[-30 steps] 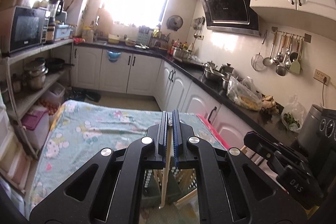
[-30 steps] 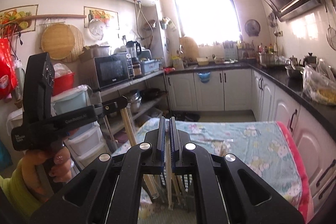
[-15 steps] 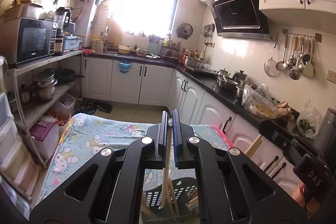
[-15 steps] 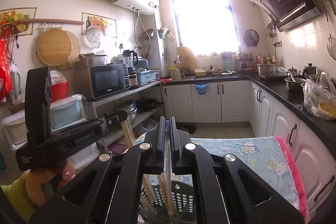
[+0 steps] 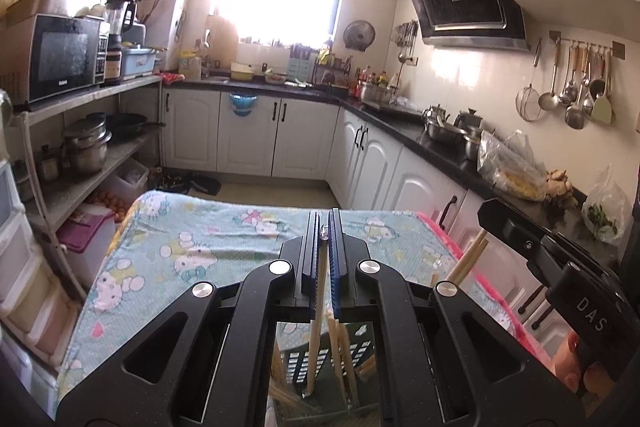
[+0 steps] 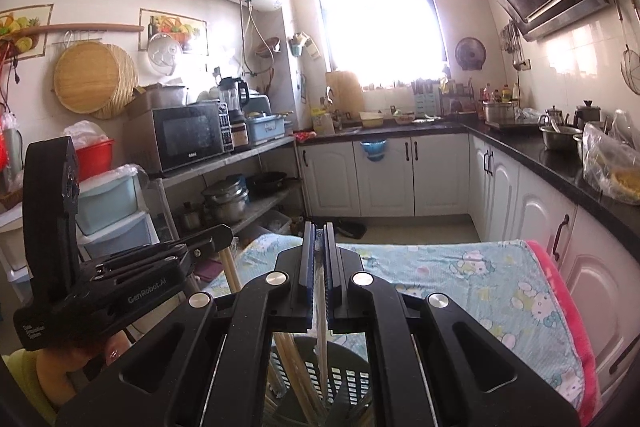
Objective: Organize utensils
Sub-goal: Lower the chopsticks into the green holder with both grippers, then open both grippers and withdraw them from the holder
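Jaws pinched nearly together on both grippers, each clamped on a single wooden chopstick hanging downward. Left gripper [image 5: 325,259] grasping its chopstick [image 5: 314,327] near the top end, long axis close to upright, lower tip reaching down inside a dark slotted utensil basket [image 5: 360,343] directly beneath the fingers. Right gripper [image 6: 317,263] gripping a paler chopstick [image 6: 322,331] the same way, also near upright, tip dipping into the same dark basket [image 6: 348,379] below. Other chopsticks [image 5: 344,359] already leaning inside that basket, tilted at angles beside the held ones. Basket standing on a table covered by a pale blue cartoon-print cloth [image 5: 208,251], at its near end, just under both tools. Seen from the left wrist, right tool off to the right with two wooden stick ends showing under it; seen from the right wrist, left tool off to the left, a hand [image 6: 60,367] wrapped round its handle. Judging from this, both sticks aligned over the basket mouth and both hands about equally near; coming move probably a straight drop along each stick's own axis. Kitchen counters, white cabinets and a bright window beyond.
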### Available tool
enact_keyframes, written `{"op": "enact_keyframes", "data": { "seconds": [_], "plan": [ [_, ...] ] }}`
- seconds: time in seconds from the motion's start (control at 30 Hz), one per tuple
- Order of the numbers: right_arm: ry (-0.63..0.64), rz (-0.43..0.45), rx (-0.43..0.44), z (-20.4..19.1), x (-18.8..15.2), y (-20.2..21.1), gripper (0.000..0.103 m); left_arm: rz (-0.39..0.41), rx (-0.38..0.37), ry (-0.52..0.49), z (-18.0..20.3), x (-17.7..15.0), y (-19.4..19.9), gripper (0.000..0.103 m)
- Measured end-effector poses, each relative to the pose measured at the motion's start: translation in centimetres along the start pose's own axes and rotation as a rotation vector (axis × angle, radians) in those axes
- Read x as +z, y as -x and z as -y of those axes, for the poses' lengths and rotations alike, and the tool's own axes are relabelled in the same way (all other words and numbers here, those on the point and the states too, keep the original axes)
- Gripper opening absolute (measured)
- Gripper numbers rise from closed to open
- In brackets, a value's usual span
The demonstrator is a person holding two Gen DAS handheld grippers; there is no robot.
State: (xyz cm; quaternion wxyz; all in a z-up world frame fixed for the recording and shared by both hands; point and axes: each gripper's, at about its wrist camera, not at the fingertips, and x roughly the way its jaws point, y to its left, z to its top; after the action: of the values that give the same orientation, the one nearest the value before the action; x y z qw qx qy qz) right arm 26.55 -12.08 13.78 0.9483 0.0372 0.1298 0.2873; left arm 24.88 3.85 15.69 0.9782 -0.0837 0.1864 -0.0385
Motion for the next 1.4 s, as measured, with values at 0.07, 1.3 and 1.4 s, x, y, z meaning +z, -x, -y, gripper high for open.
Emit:
{"op": "enact_keyframes", "data": {
  "seconds": [0.07,1.3,1.4],
  "plan": [
    [-0.002,-0.013,0.000,0.0,-0.5,-0.4,0.004,-0.011,0.002,-0.001,-0.1,-0.6,-0.4,0.002],
    [-0.091,-0.179,-0.048,1.5,-7.6,2.8,0.038,-0.152,-0.001,0.035,-1.5,-6.7,3.5,0.040],
    [-0.091,-0.186,-0.052,1.3,-8.3,3.6,0.043,-0.159,-0.003,0.040,-1.4,-7.4,4.3,0.047]
  ]
}}
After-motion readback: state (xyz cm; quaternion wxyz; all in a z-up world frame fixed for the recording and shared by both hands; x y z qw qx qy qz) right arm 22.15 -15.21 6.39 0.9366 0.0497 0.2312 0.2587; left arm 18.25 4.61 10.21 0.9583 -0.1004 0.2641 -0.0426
